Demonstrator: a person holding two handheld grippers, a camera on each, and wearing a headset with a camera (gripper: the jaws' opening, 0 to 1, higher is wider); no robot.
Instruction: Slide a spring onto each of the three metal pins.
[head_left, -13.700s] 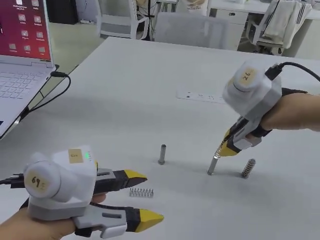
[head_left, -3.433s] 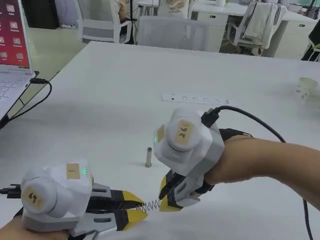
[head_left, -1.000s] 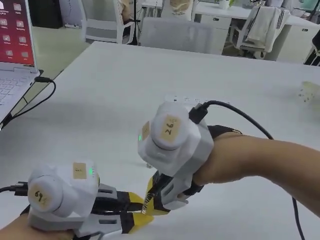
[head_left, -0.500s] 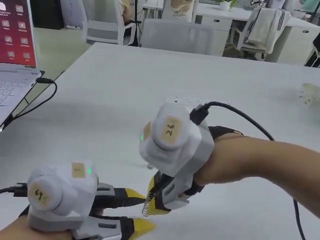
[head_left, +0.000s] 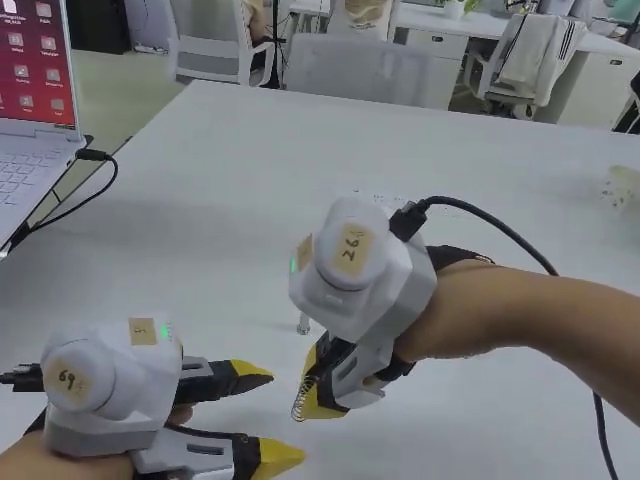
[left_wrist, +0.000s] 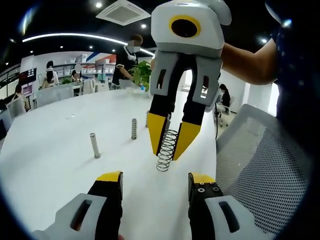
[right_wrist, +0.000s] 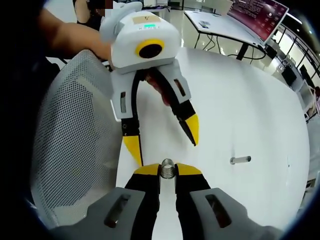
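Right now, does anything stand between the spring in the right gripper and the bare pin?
Nothing visible does. In the left gripper view, bare table lies between the spring, held in the right gripper, and the bare pin. The left gripper is open.

The white-and-grey left gripper (head_left: 268, 415), black-jawed with yellow tips, sits at 7 o'clock in the head view. It bears a tan sticker marked 69 (head_left: 68, 380) and a green light (head_left: 163, 333). The matching right gripper (head_left: 312, 398), marked 26, trails a black cable (head_left: 500, 232) toward 4 o'clock.
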